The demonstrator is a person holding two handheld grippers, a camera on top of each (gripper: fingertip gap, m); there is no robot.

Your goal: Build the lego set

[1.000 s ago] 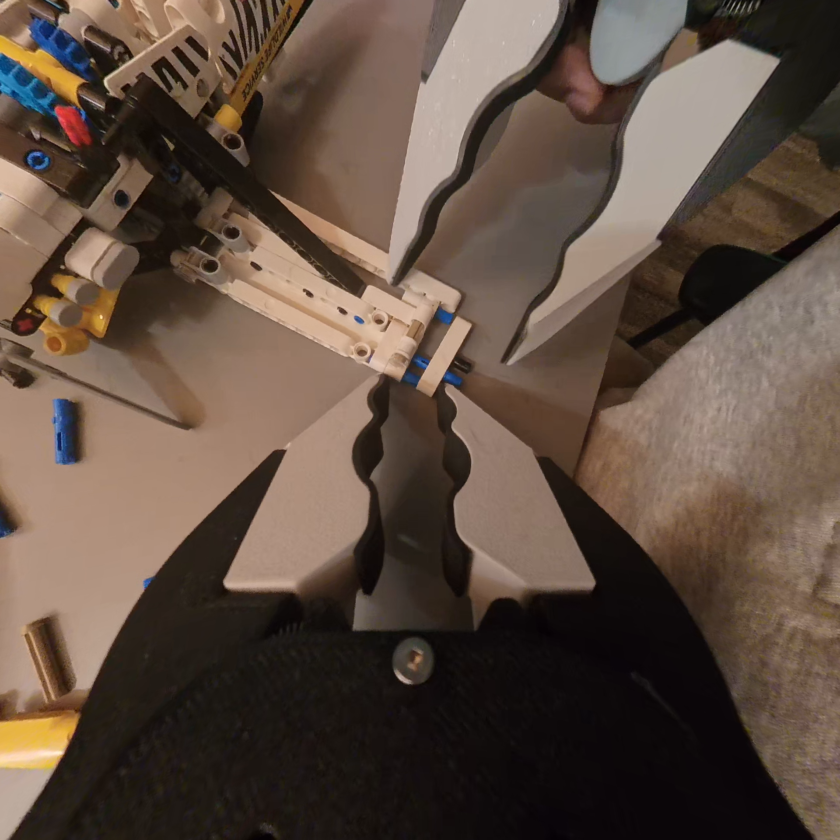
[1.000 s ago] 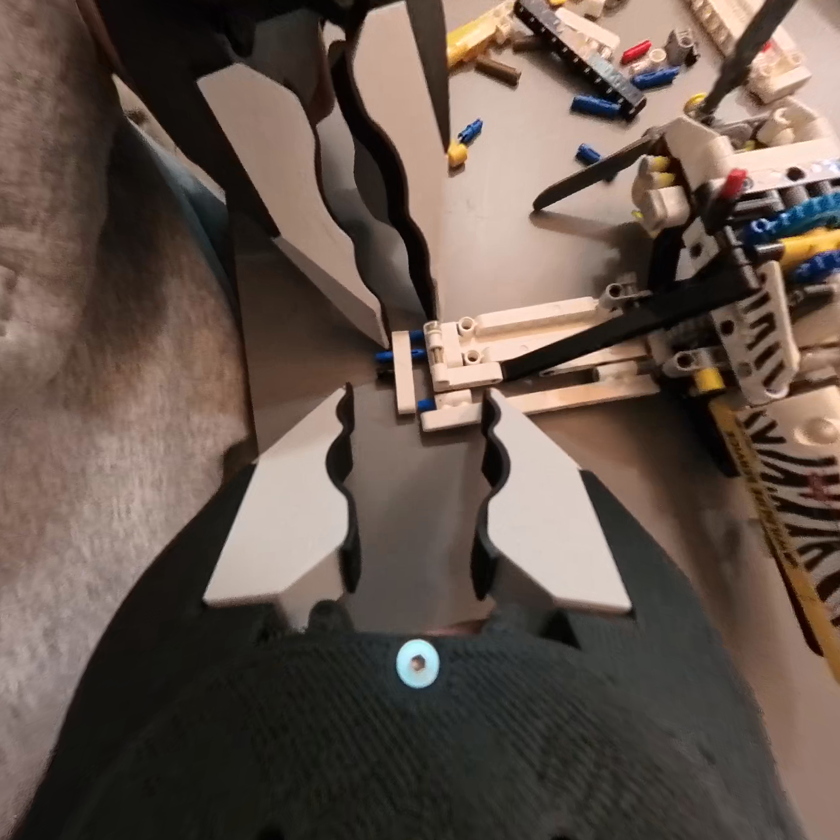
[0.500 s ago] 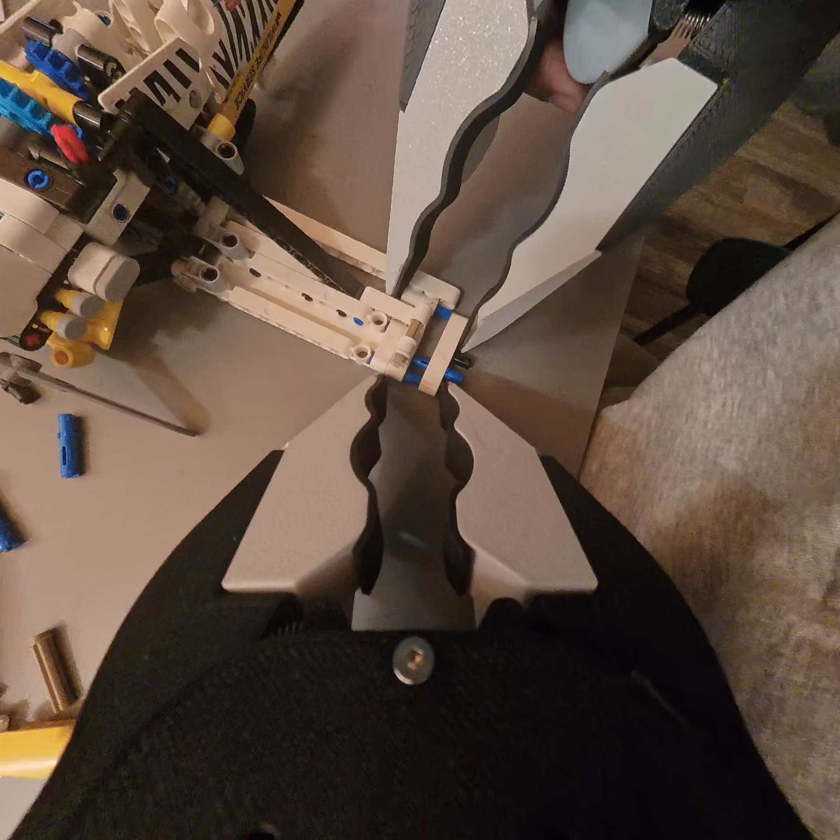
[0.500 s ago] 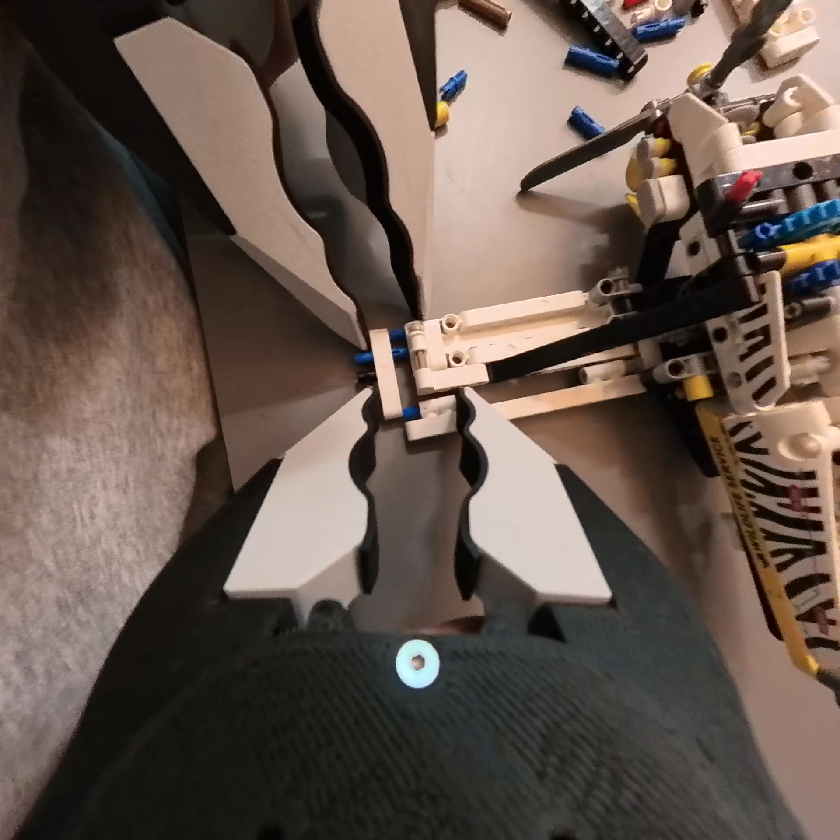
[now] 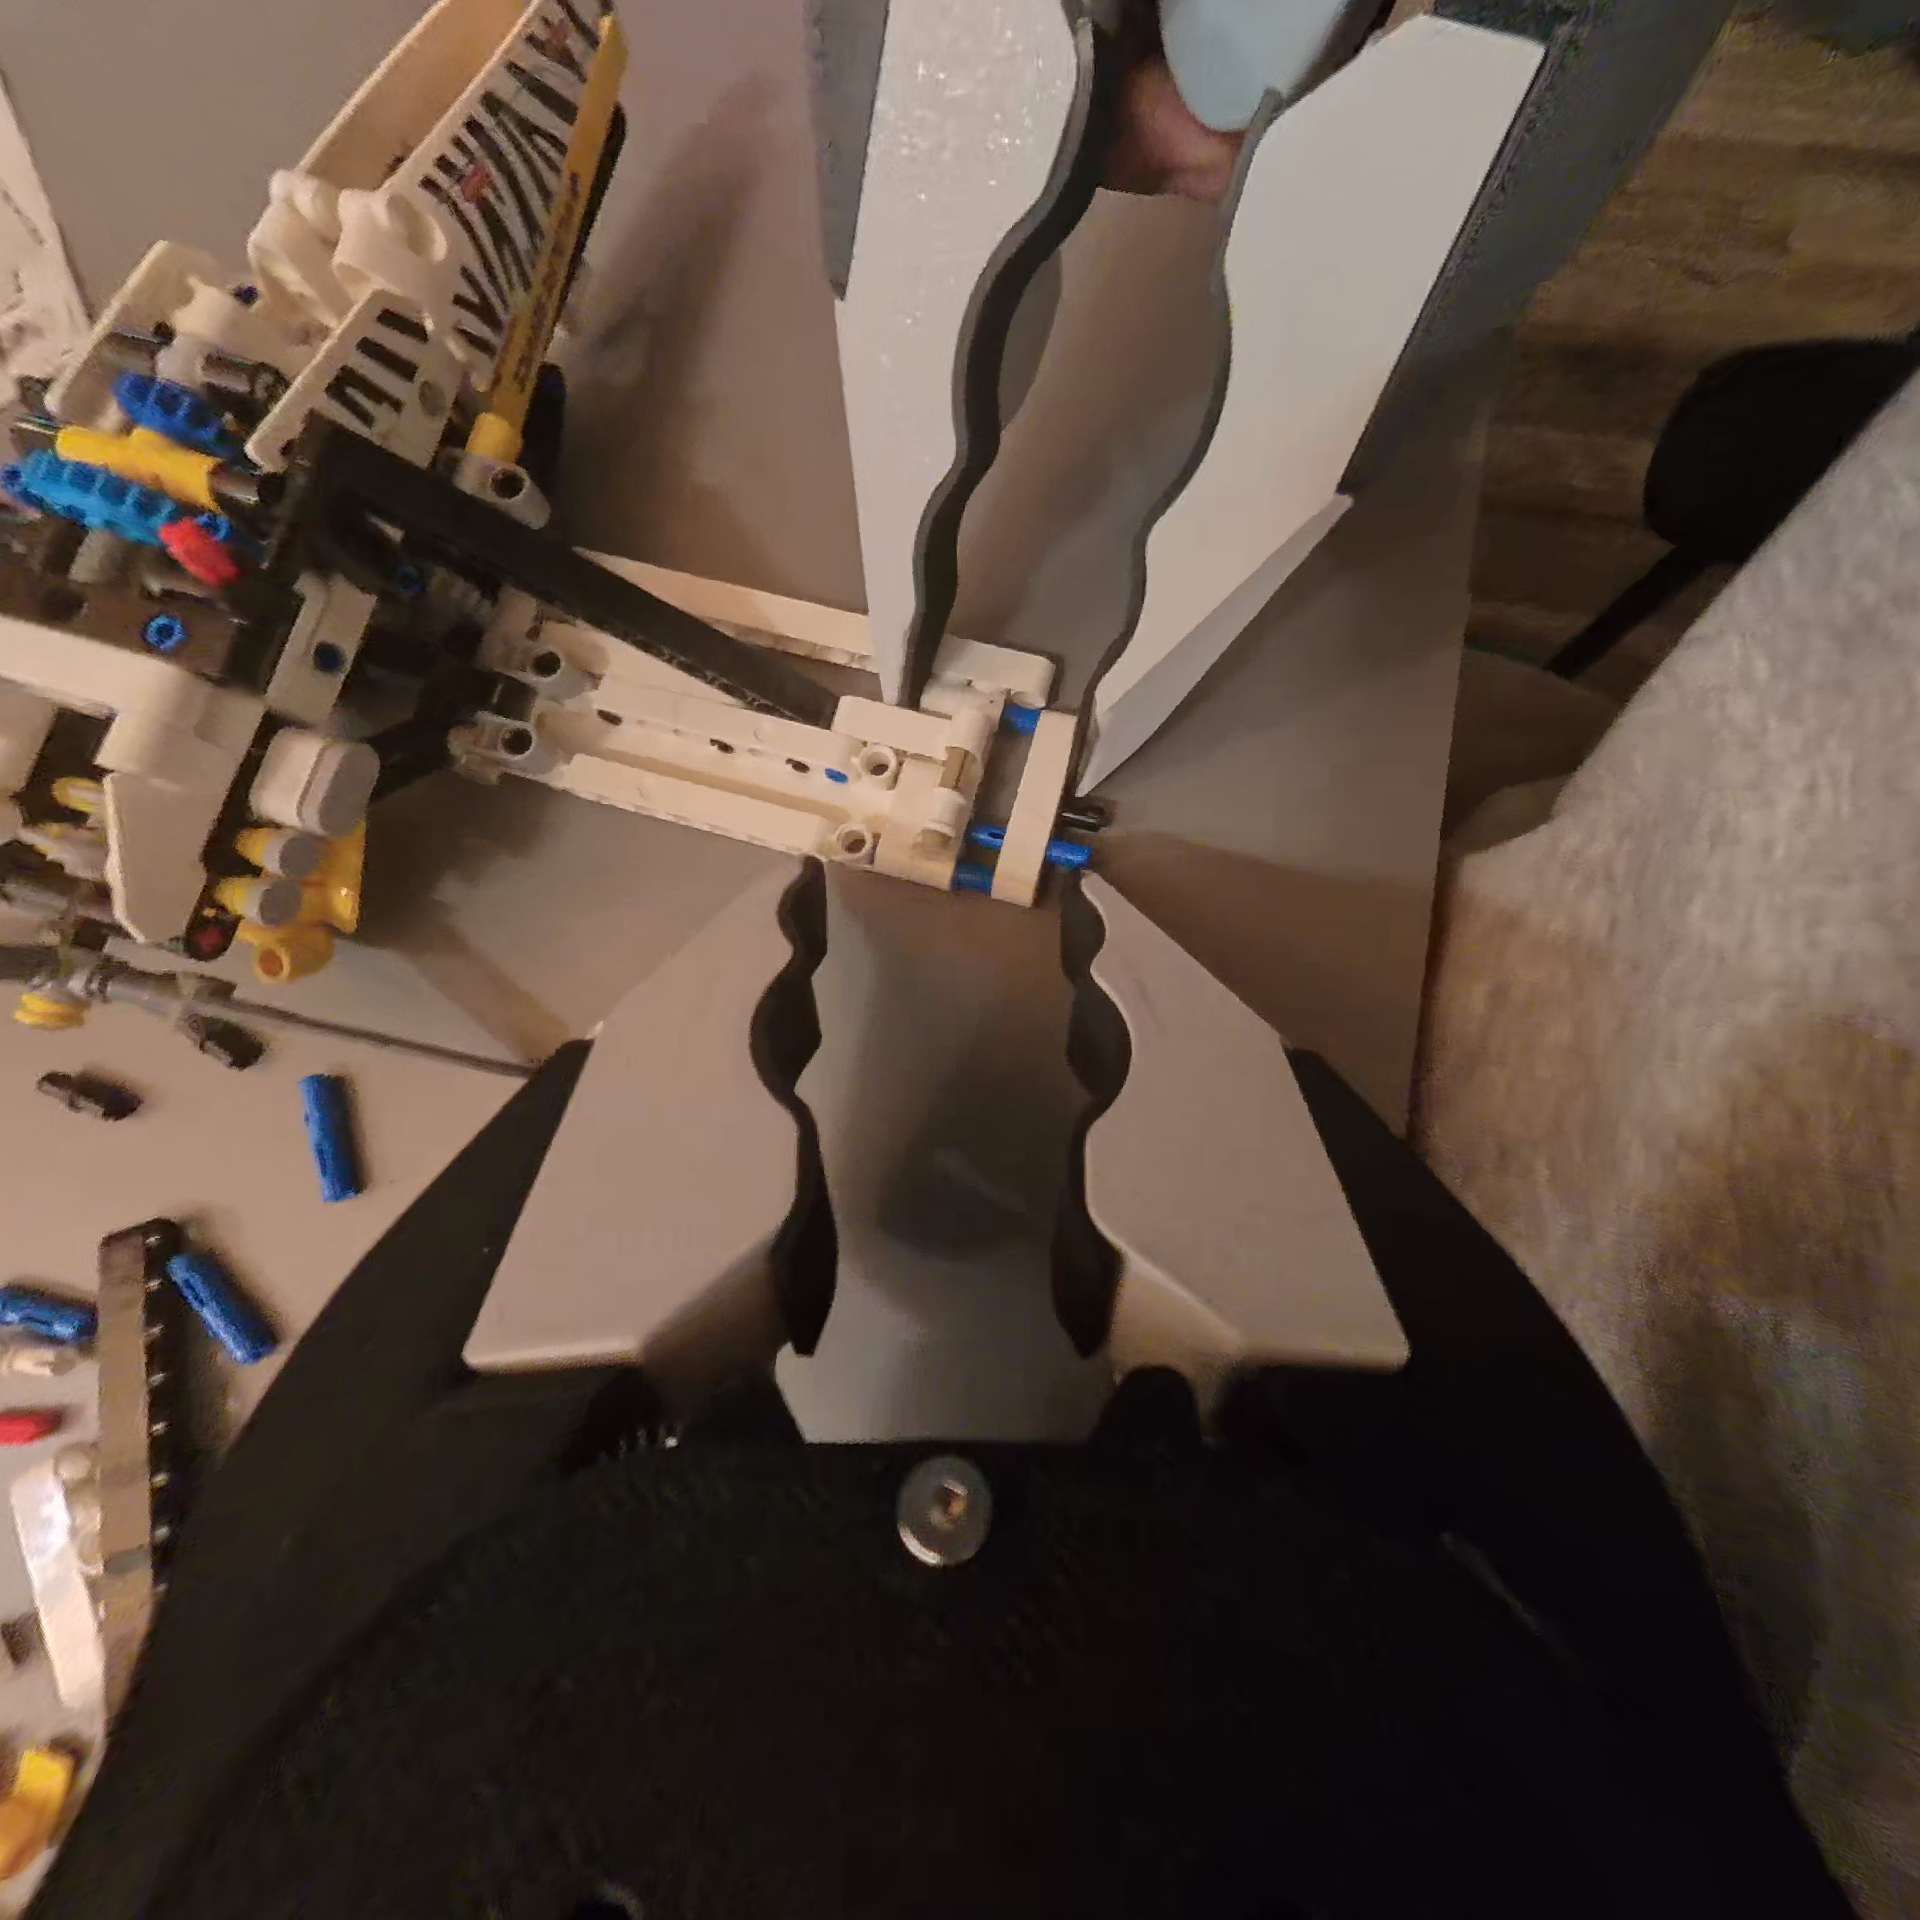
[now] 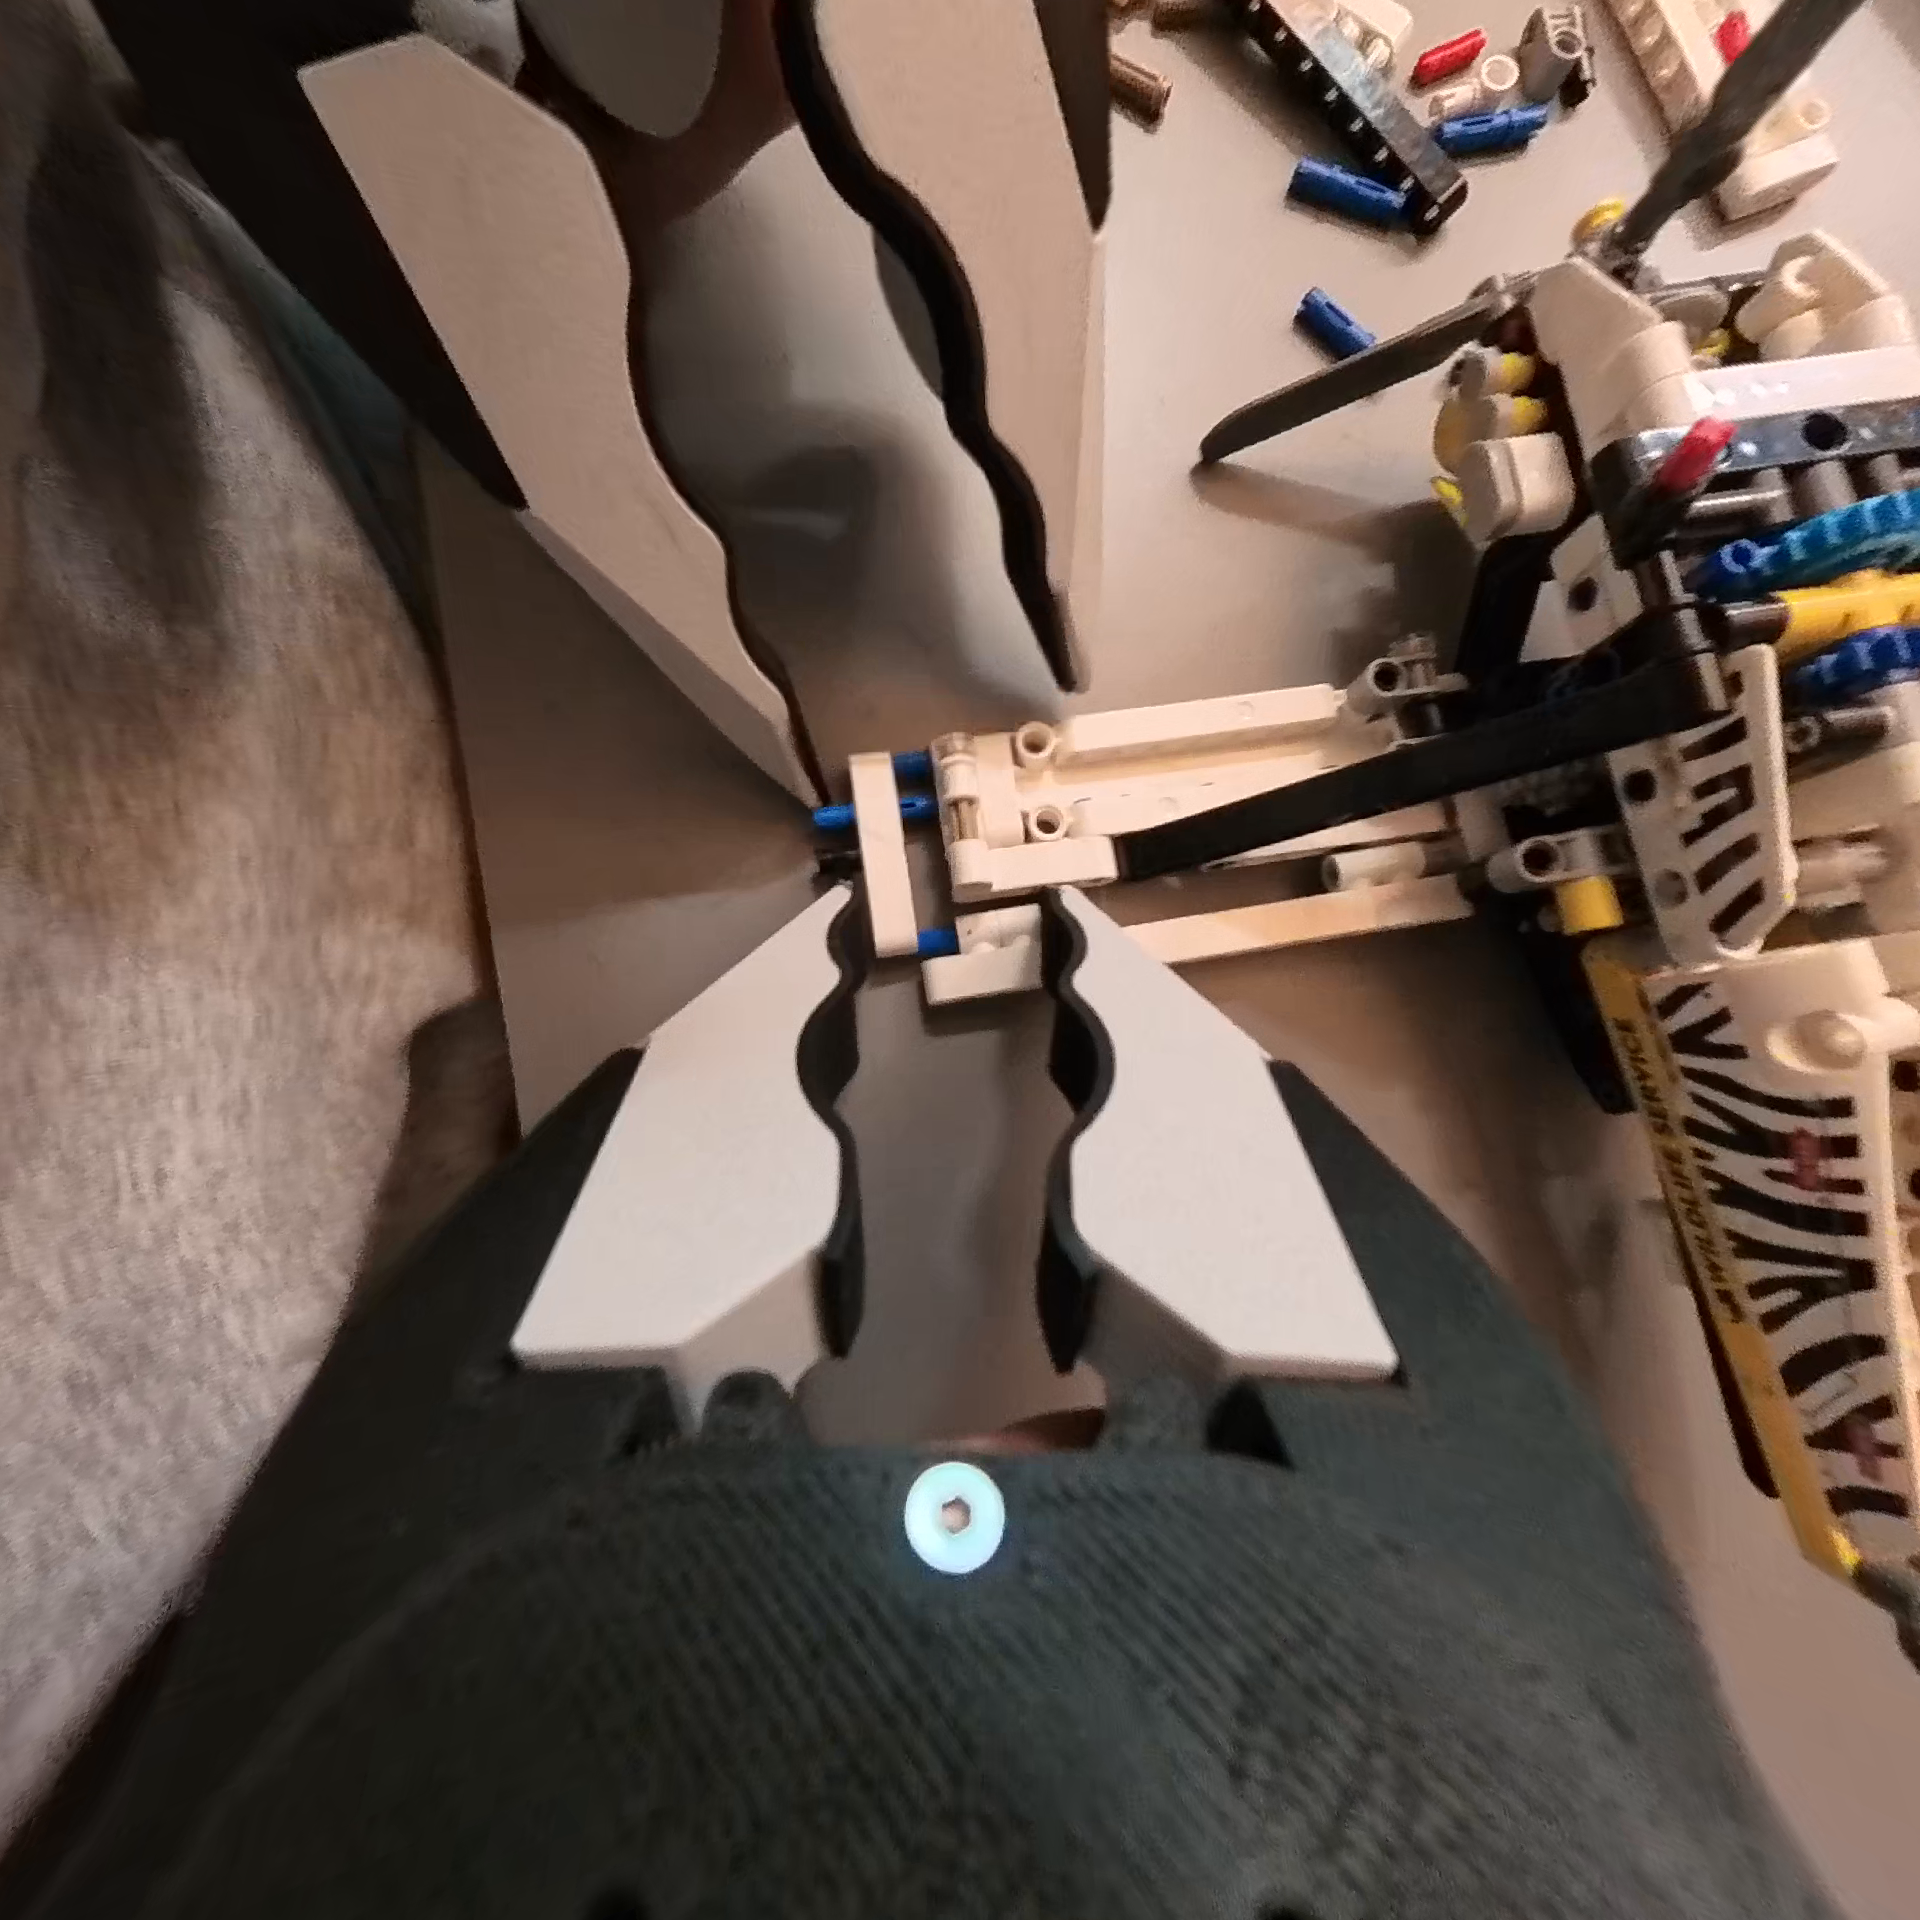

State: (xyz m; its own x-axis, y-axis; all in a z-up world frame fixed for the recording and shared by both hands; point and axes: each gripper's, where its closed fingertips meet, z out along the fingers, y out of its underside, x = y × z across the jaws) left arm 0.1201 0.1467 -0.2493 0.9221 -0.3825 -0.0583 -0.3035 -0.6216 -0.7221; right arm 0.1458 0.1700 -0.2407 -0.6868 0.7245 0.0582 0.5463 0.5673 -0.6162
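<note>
Both tools gape: right tool (image 6: 951,914) and left tool (image 5: 940,883) bracket the white boom's tip (image 5: 1023,790), gripping nothing.

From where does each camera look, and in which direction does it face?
Left wrist view: sits on the left gripper, faces along its open fingers at the boom tip near the table edge; the right gripper comes from opposite.
Right wrist view: sits on the right gripper, faces the same tip from the other side.
Shared: tip, model, both grippers.
</note>
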